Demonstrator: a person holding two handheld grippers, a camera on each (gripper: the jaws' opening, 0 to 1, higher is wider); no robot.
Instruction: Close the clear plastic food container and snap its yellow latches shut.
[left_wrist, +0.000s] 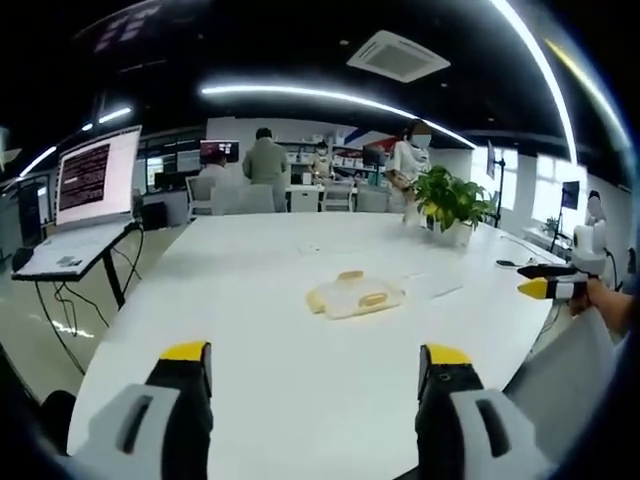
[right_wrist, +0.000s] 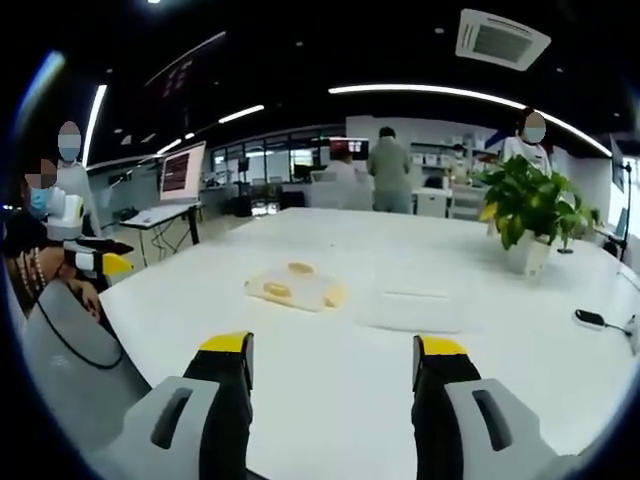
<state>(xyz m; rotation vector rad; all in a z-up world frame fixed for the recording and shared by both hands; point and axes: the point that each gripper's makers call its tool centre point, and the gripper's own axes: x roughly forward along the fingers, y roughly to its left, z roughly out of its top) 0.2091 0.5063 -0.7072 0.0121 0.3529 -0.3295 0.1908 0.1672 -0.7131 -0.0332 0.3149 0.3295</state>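
Observation:
A clear plastic container part with yellow latches lies near the middle of the white table; in the right gripper view it is the container part. Next to it lies a second clear plastic piece, faint against the table, seen in the left gripper view as a clear piece. I cannot tell which is lid and which is base. My left gripper is open, well short of them, nothing between its jaws. My right gripper is also open and empty. The other gripper shows at each view's edge.
A potted plant stands at the table's far side. A small black object lies near the plant. A laptop on a stand is off the table's edge. People stand at the back of the room.

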